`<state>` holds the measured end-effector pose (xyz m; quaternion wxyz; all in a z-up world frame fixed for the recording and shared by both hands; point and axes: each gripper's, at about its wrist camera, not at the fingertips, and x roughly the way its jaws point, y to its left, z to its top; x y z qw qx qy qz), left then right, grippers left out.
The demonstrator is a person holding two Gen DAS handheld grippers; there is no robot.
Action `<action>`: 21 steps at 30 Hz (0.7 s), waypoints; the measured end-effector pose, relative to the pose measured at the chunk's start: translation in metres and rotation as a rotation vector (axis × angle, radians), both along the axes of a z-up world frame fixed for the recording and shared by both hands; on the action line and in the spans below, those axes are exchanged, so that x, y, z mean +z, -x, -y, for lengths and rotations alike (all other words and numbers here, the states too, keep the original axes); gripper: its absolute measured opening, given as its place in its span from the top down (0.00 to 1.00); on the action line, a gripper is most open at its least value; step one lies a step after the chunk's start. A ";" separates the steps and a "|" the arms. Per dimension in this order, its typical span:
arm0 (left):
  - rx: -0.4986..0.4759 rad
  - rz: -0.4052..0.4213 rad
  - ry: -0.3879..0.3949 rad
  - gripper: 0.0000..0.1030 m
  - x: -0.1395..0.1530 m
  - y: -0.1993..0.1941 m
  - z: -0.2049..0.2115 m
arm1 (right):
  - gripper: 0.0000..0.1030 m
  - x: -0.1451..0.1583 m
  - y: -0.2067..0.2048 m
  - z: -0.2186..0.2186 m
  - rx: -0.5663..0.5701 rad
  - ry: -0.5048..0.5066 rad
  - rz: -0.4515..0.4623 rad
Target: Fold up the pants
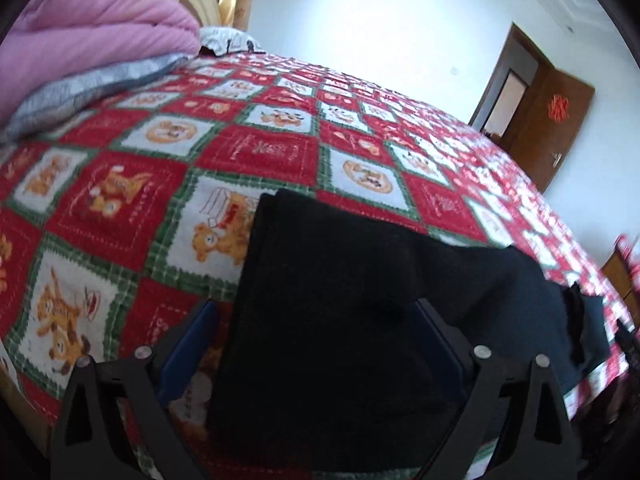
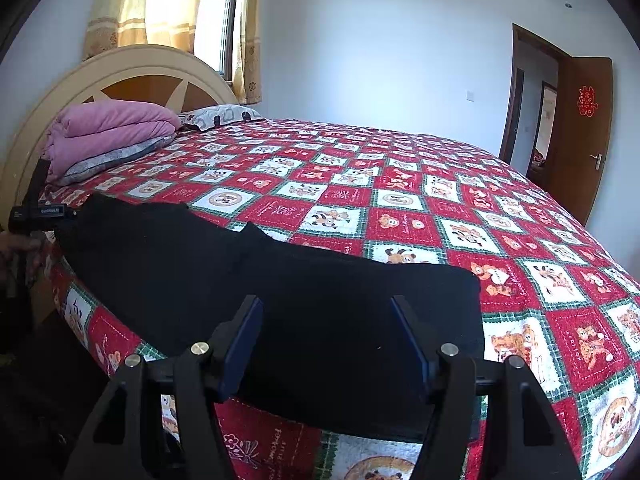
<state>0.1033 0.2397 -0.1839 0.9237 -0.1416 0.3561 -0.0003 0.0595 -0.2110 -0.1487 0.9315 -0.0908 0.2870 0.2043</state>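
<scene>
Black pants (image 2: pixel 168 264) lie stretched along the near edge of the bed, with a fold ridge near their middle. My right gripper (image 2: pixel 328 320) hovers over their right end, open, its blue pads (image 2: pixel 244 340) wide apart and touching no cloth. In the left wrist view the pants (image 1: pixel 340 280) run between the fingers of my left gripper (image 1: pixel 316 320), which stands open. Its left pad (image 1: pixel 192 344) is clear of the cloth and its right pad is partly hidden by it. At the pants' far left end, a hand (image 2: pixel 18 244) holds that gripper's black body.
A red patchwork bedspread (image 2: pixel 400 200) covers the bed. A folded pink quilt (image 2: pixel 108 128) on a grey pillow (image 2: pixel 108 160) and a patterned pillow (image 2: pixel 220 114) lie by the headboard (image 2: pixel 132 64). A curtained window stands behind them. A brown door (image 2: pixel 580 132) stands open at the right.
</scene>
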 end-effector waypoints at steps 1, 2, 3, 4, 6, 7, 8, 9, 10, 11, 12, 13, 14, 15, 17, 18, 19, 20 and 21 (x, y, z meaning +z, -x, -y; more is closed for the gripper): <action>0.010 -0.003 -0.009 0.13 0.000 -0.001 0.000 | 0.36 0.000 0.001 0.000 0.001 -0.001 -0.001; 0.023 -0.010 -0.015 0.25 0.001 0.001 -0.002 | 0.36 -0.001 0.002 0.000 0.003 -0.001 -0.002; 0.029 -0.020 -0.021 0.35 0.003 0.002 -0.004 | 0.36 -0.001 0.001 0.000 0.005 0.002 -0.004; 0.027 -0.029 -0.021 0.47 0.005 0.003 -0.006 | 0.36 -0.002 0.001 -0.001 0.004 0.007 -0.004; 0.015 -0.037 -0.001 0.55 0.008 0.007 -0.006 | 0.36 -0.003 0.002 -0.001 0.005 0.012 0.000; 0.014 -0.048 -0.020 0.59 0.008 0.008 -0.002 | 0.36 -0.003 0.002 -0.001 0.006 0.013 0.001; 0.011 -0.047 -0.047 0.63 0.008 0.009 0.001 | 0.36 -0.002 0.002 -0.001 0.005 0.014 0.002; 0.007 -0.048 -0.067 0.65 0.008 0.009 0.004 | 0.36 -0.002 0.003 -0.001 0.004 0.015 0.004; 0.006 -0.050 -0.070 0.71 0.009 0.009 0.007 | 0.36 -0.002 0.003 -0.001 0.003 0.015 0.005; 0.006 -0.050 -0.066 0.76 0.012 0.008 0.008 | 0.36 -0.002 0.003 -0.001 0.003 0.017 0.005; 0.006 -0.044 -0.059 0.78 0.015 0.009 0.010 | 0.36 -0.002 0.003 0.000 0.001 0.019 0.007; 0.005 -0.038 -0.038 0.79 0.018 0.010 0.009 | 0.36 -0.001 0.003 0.000 -0.003 0.020 0.012; 0.006 -0.030 0.017 0.79 0.021 0.011 0.007 | 0.36 0.000 0.003 0.001 -0.007 0.019 0.015; 0.006 -0.025 0.080 0.80 0.024 0.013 0.003 | 0.36 0.001 0.002 0.002 -0.011 0.016 0.015; 0.004 -0.006 0.157 0.80 0.032 0.017 -0.001 | 0.36 0.000 -0.001 0.005 -0.037 0.021 0.004; -0.007 0.009 0.204 0.80 0.038 0.020 -0.001 | 0.36 -0.002 -0.004 0.008 -0.057 0.025 -0.007; -0.023 0.023 0.247 0.80 0.044 0.022 0.000 | 0.36 -0.003 -0.007 0.009 -0.070 0.026 -0.018; -0.040 0.045 0.286 0.80 0.053 0.026 0.002 | 0.36 -0.005 -0.011 0.013 -0.093 0.023 -0.033; -0.055 0.059 0.298 0.80 0.060 0.027 0.007 | 0.36 -0.005 -0.014 0.018 -0.115 0.012 -0.044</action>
